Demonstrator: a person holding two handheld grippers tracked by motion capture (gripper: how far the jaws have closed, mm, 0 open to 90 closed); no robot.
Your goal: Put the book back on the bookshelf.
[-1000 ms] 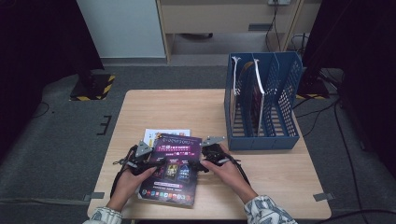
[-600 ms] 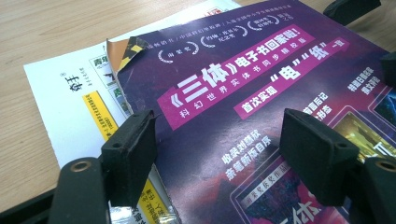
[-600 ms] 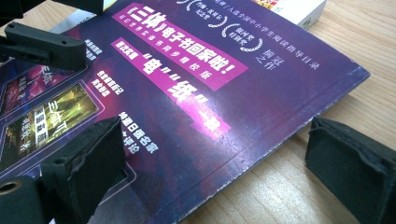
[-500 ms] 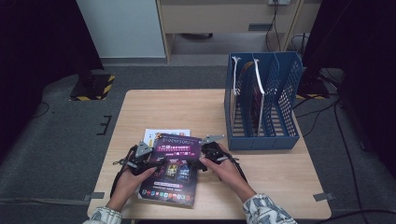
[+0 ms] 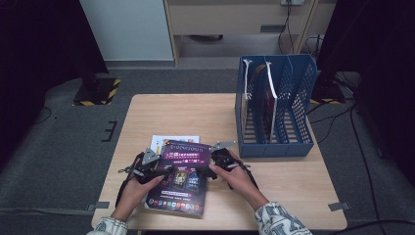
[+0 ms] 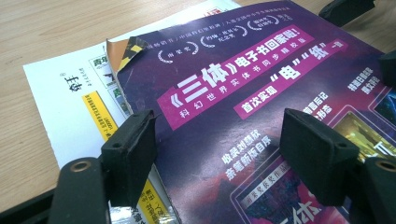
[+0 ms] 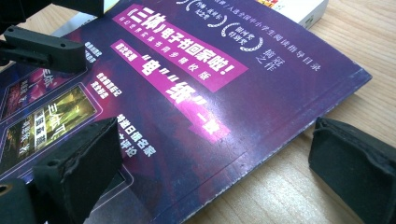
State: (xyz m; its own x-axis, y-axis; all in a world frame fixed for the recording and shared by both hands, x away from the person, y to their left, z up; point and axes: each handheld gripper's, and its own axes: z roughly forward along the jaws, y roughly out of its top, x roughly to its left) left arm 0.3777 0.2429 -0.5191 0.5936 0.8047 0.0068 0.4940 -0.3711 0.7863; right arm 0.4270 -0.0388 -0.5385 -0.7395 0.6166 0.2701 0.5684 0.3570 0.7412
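Observation:
A purple magazine [image 5: 178, 196] with pink title bands lies flat near the table's front edge, on top of a white booklet [image 5: 166, 141]. My left gripper [image 5: 164, 172] is at the magazine's left edge, open. In the left gripper view [image 6: 224, 149] one pad hangs over that edge and the other over the purple cover [image 6: 224, 84], with the white booklet [image 6: 70, 98] sticking out at the left. My right gripper [image 5: 208, 171] is at the magazine's right edge, also open. In the right gripper view [image 7: 217, 163] it straddles that edge: one pad over the cover [image 7: 196, 70], one over bare wood.
A blue mesh file holder [image 5: 298, 112] stands at the table's right side, with a dark magazine [image 5: 269, 105] upright in a middle slot. The wooden table [image 5: 186, 112] has bare room behind the booklet. Cables lie on the floor at the right.

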